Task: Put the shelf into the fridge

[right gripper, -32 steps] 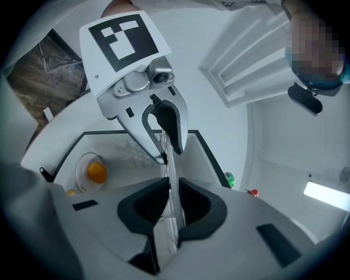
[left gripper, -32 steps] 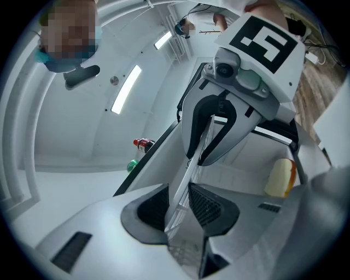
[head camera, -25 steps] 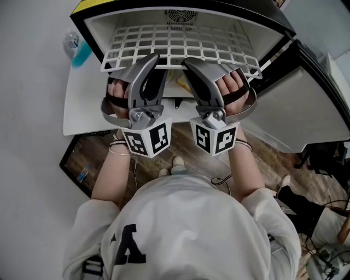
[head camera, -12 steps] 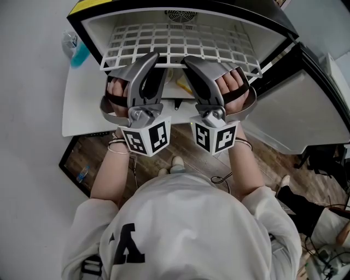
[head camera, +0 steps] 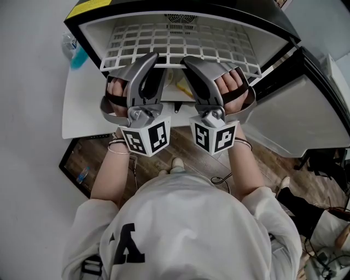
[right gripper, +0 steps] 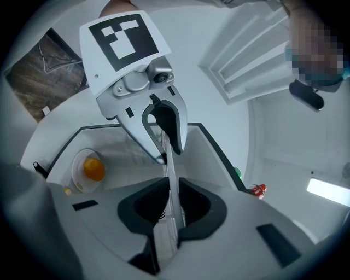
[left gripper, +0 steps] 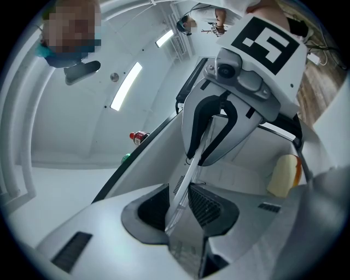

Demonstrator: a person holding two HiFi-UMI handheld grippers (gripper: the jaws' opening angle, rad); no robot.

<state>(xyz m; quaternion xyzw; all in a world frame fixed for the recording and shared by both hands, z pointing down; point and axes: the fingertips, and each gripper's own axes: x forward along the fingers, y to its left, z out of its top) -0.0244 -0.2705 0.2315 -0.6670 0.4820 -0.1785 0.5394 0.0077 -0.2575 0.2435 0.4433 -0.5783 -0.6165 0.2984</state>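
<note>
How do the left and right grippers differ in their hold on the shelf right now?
The left gripper holds the front edge of the shelf left of centre, the right gripper right of centre. The left gripper slants rightward, the right gripper leftward, so their tips converge. Both are shut on that edge, at the fridge mouth.

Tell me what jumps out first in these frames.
The white wire shelf catches the eye first, lying flat across the mouth of the open fridge at the top of the head view. The left gripper and the right gripper sit side by side, each shut on the shelf's front edge. Their black-and-white marker cubes stand out at mid-frame.
</note>
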